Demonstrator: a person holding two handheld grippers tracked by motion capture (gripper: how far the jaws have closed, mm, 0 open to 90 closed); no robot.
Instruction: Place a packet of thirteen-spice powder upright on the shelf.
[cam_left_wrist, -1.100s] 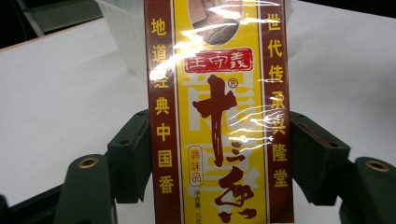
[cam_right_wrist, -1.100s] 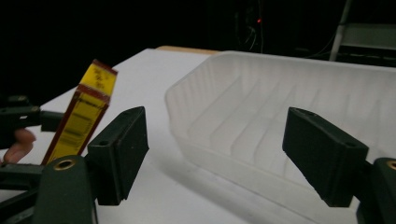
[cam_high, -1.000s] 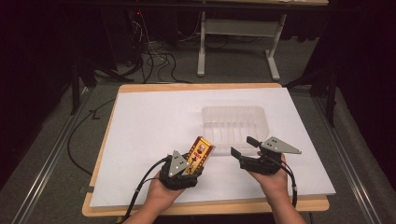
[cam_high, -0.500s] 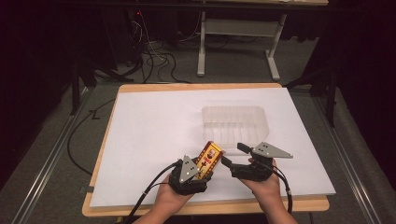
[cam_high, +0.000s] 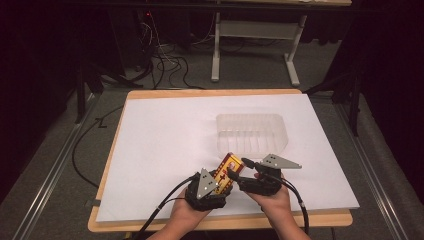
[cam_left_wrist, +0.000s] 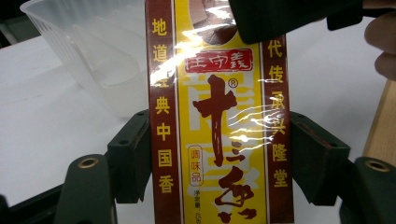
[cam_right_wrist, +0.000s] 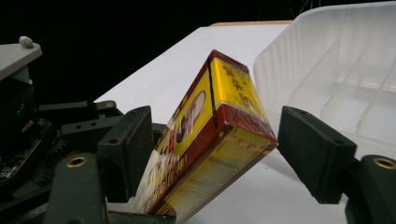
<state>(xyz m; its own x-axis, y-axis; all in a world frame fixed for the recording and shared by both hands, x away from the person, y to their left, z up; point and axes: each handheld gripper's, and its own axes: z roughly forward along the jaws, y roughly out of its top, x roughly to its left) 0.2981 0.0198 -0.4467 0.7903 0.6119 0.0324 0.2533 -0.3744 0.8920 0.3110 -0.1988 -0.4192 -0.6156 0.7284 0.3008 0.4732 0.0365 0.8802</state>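
A yellow and dark-red box (cam_high: 229, 169) printed with Chinese characters is tilted up over the near part of the table. My left gripper (cam_high: 222, 181) is shut on its lower half, with a black pad on each long side of the box (cam_left_wrist: 219, 116). My right gripper (cam_high: 243, 167) reaches in from the right. Its jaws have just been closing and stand around the box's upper end (cam_right_wrist: 219, 116). The left pad is against the box and a thin gap shows at the right pad (cam_right_wrist: 317, 154).
An empty clear plastic tray (cam_high: 250, 117) stands on the white table sheet (cam_high: 160, 145) just beyond the grippers, close behind the box in the right gripper view (cam_right_wrist: 336, 60). The wooden table edge (cam_high: 220, 222) runs under my wrists. The floor around the table is dark and has loose cables (cam_high: 165, 65) on it.
My right gripper has moved left and nearer, up to the box's top end, and its jaws have narrowed around it. My left gripper has shifted slightly right, still holding the box.
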